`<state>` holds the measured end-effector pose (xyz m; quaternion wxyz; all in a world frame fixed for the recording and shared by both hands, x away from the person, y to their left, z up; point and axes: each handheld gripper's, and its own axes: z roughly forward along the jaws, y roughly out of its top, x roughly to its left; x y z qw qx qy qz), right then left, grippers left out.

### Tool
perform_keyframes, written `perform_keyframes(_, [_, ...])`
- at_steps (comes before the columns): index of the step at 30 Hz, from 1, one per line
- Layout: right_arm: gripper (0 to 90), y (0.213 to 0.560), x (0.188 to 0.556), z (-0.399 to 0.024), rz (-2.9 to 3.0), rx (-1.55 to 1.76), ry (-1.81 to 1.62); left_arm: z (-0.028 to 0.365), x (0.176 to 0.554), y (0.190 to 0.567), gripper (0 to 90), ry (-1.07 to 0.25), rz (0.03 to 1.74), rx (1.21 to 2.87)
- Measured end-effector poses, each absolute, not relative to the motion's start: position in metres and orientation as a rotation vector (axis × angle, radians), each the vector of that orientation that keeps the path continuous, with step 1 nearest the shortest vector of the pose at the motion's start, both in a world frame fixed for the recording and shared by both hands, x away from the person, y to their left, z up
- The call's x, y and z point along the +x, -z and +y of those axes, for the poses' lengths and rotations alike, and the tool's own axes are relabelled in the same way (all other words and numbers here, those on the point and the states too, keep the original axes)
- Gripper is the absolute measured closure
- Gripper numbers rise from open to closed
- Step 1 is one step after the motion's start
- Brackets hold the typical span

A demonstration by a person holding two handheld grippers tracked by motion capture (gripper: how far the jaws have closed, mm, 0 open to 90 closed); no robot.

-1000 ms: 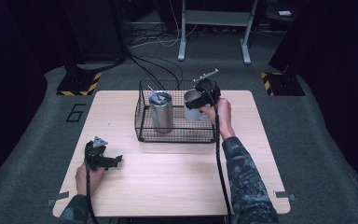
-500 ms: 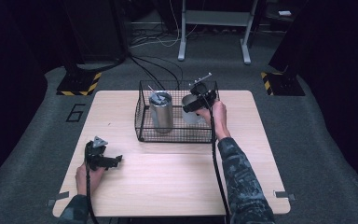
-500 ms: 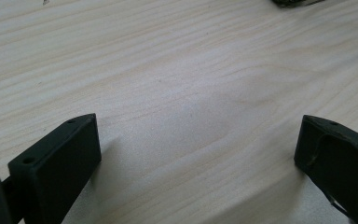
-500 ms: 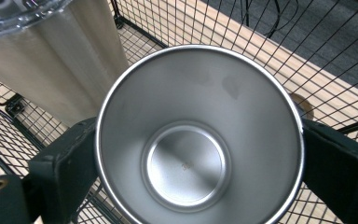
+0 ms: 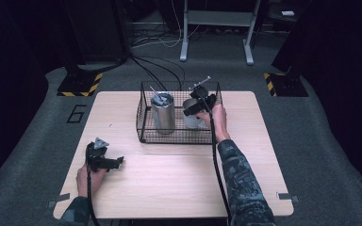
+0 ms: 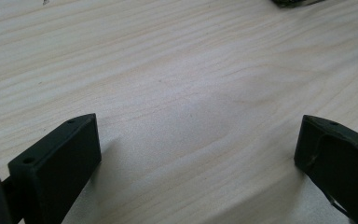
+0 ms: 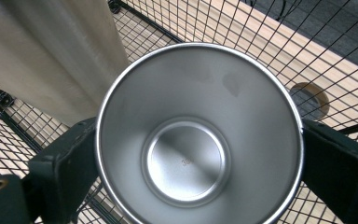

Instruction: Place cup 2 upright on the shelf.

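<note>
- Right gripper (image 5: 199,104) is over the wire basket (image 5: 143,117), jaws closed on the outside wall of a steel cup (image 7: 198,135), one jaw on each side just under the rim. Cup is upright, mouth up, empty inside. Can't tell from the high view whether its base rests on the basket floor or hangs just above it.
- Cup sits in the right half of the basket, at abt 3 o'clock from the tall steel tumbler (image 5: 163,112). In the right gripper view the tumbler wall (image 7: 51,51) is just beside the cup rim at 10 o'clock, prob not touching.
- Risk 1: grip is on smooth, tapered metal w/ small contact patches. A tilt or quick lift could let the cup slip down or rotate between the jaws.
- Risk 2: a swing toward 9 o'clock would knock cup into tumbler; the tall tumbler looks easy to topple inside the basket.
- Risk 3: a low move toward 3 or 12 o'clock could catch the cup base or a jaw on the basket wall and drag the light basket across the table (image 5: 179,188).
- Risk 4: right gripper's cable runs back along the forearm over the basket's front edge; it could snag the wire rim.
- Left gripper (image 5: 104,160) rests low on the table at abt 8 o'clock from the basket, jaws wide apart, holding nothing; bare wood between them (image 6: 191,130). Little risk there.
</note>
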<state>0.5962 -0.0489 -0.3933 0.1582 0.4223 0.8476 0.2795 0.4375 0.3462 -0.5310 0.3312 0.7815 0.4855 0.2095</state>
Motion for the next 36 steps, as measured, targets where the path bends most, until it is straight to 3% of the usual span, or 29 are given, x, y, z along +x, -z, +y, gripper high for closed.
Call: perform_keyframes(36, [5.4,0.418,0.602,-0.049,2.43,1.328,-0.739,0.346,0.437,0.531,0.3,-0.539,1.273,2.041])
